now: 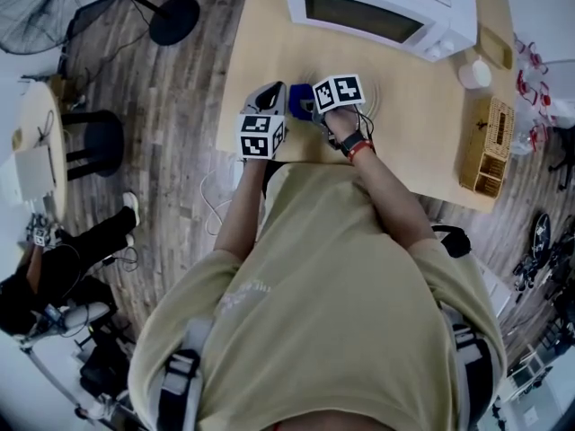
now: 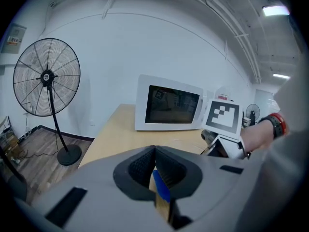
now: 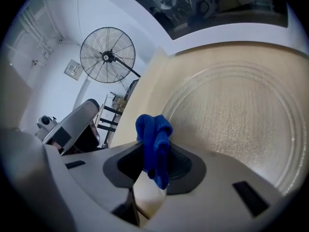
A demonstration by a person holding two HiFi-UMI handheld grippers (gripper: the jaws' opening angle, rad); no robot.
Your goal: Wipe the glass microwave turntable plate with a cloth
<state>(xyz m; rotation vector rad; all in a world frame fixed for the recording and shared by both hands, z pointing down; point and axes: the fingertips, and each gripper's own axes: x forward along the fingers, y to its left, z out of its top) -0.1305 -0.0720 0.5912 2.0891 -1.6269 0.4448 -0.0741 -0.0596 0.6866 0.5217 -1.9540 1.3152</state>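
Note:
The glass turntable plate (image 3: pixel 231 110) lies flat on the wooden table (image 1: pixel 260 25), in front of the microwave (image 1: pixel 377 7). My right gripper (image 3: pixel 154 151) is shut on a bunched blue cloth (image 3: pixel 154 139) at the plate's near left rim. From above, the cloth (image 1: pixel 301 99) shows between the two grippers. The left gripper (image 2: pixel 154 151) points at the microwave (image 2: pixel 169 109) with its jaws shut and a thin blue strip of cloth (image 2: pixel 161 185) pinched between them. It sits just left of the right gripper (image 2: pixel 219 139).
A wicker basket (image 1: pixel 485 146) and a white cup (image 1: pixel 474 72) stand at the table's right side. A standing fan (image 2: pixel 46 76) is on the floor to the left. A black stool (image 1: pixel 94 142) and another seated person (image 1: pixel 54 268) are farther left.

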